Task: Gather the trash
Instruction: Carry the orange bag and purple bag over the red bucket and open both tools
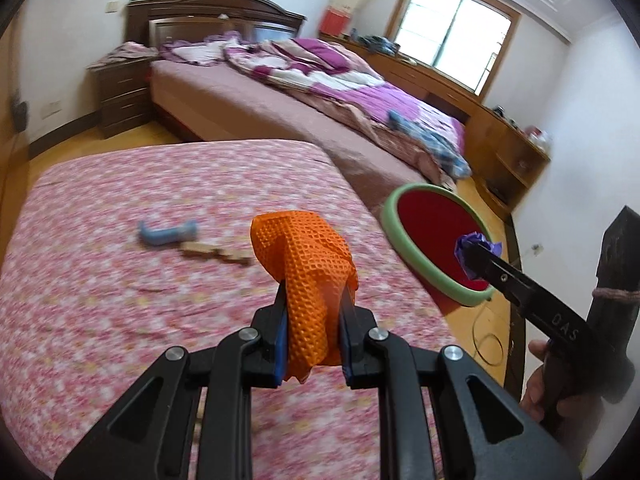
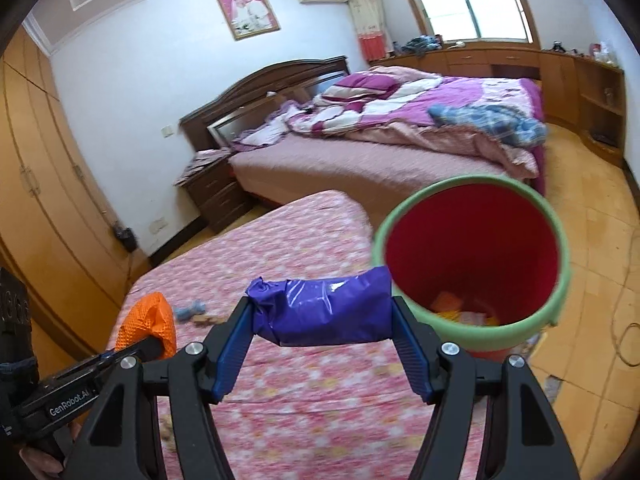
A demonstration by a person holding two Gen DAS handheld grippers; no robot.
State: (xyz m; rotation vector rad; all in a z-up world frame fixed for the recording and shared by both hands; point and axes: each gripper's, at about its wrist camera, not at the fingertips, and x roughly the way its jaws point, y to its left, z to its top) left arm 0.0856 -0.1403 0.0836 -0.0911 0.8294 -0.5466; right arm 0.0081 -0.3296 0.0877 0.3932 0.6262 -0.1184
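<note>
My left gripper [image 1: 314, 300] is shut on a crumpled orange mesh wrapper [image 1: 308, 256], held above the pink flowered mattress [image 1: 120, 280]. Seen from the right wrist, that orange wrapper [image 2: 150, 326] sits at the lower left. My right gripper [image 2: 324, 312] is shut on a crumpled purple plastic wrapper [image 2: 324, 308], which spans the wide gap between its blue pads. The red bin with a green rim [image 2: 472, 256] stands just right of the purple wrapper, with scraps at its bottom. From the left wrist, the purple wrapper [image 1: 474, 250] hangs over the bin [image 1: 432, 232].
A blue object [image 1: 166, 234] and a tan strip of pieces [image 1: 216, 254] lie on the mattress. Behind it stands a large bed [image 1: 288, 92] with purple bedding, a dark nightstand [image 1: 120, 96] and wooden cabinets [image 1: 480, 120]. A cable [image 2: 628, 340] lies on the floor.
</note>
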